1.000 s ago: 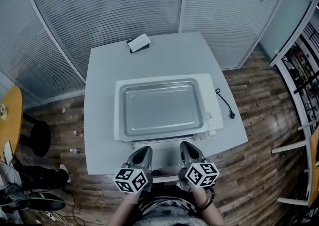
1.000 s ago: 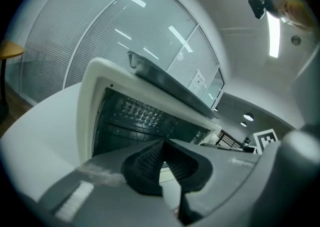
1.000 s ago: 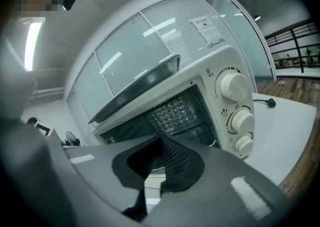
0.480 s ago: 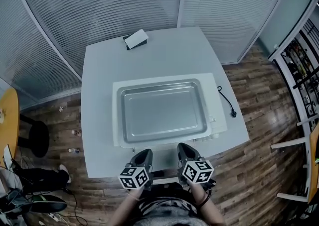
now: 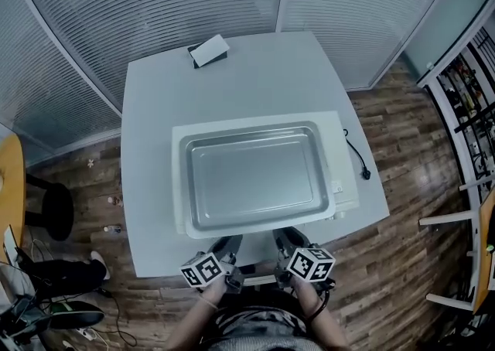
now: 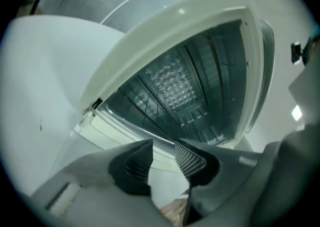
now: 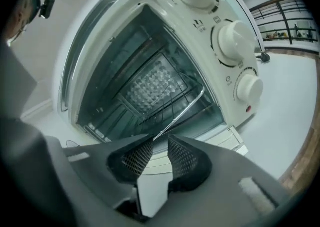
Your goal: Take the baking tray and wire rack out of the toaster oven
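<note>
The silver baking tray (image 5: pixel 255 179) lies on top of the white toaster oven (image 5: pixel 346 187). The oven's door is open, and the wire rack (image 7: pixel 184 109) sits inside on the side rails, also seen as the wire rack (image 6: pixel 150 105) in the left gripper view. Both grippers hang low in front of the opening. My left gripper (image 6: pixel 164 146) (image 5: pixel 227 247) has its jaws opening with nothing between them. My right gripper (image 7: pixel 161 142) (image 5: pixel 287 240) is opening too, its tips just short of the rack's front bar, gripping nothing.
Three white knobs (image 7: pixel 234 41) line the oven's right side. A black power cable (image 5: pixel 355 158) trails on the grey table (image 5: pixel 147 125) to the right. A small black-and-white box (image 5: pixel 209 51) sits at the far edge. Slatted glass walls stand behind, with wood floor around.
Both grippers have sunk lower in front of the oven and rolled. Their jaws, shut before, now stand apart.
</note>
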Demonstrator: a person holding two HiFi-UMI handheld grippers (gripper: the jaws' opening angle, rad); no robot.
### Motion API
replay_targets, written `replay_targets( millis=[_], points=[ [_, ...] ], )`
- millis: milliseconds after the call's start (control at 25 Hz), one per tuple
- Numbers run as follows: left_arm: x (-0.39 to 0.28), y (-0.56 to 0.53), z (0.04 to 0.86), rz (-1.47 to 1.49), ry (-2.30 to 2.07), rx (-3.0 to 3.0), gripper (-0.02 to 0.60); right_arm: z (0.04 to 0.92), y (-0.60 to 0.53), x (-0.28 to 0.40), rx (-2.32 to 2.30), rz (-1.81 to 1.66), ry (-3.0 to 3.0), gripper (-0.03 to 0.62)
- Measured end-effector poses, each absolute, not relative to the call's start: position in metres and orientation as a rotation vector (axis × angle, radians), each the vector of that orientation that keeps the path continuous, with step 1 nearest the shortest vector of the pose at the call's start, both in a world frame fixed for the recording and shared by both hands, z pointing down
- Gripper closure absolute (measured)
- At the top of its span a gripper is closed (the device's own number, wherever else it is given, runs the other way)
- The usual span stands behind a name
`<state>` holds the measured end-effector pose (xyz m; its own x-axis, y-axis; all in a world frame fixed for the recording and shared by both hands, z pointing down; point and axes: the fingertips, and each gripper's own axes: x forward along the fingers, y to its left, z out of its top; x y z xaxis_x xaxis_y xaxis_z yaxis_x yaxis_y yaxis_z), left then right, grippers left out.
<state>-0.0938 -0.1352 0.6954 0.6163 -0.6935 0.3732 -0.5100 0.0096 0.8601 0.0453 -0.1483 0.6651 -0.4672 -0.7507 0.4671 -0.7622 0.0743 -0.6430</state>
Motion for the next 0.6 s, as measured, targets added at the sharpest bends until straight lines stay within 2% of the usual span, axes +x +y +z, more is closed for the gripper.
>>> replay_targets(
  millis=[120,240,600],
  points=[
    [-0.092,-0.140,0.692,-0.402,-0.955,1.545,0.439,0.669,-0.151,0.048,1.639,1.470,-2.296,0.431],
    [-0.095,-0.148,0.694,-0.540,-0.945,1.477,0.413,0.673,-0.157,0.050,1.674,1.567,-2.294,0.396],
    [-0.110,-0.176,0.706,-0.730,-0.970,1.345,0.402,0.678,-0.182,0.052,1.764,1.739,-2.282,0.382]
  ],
)
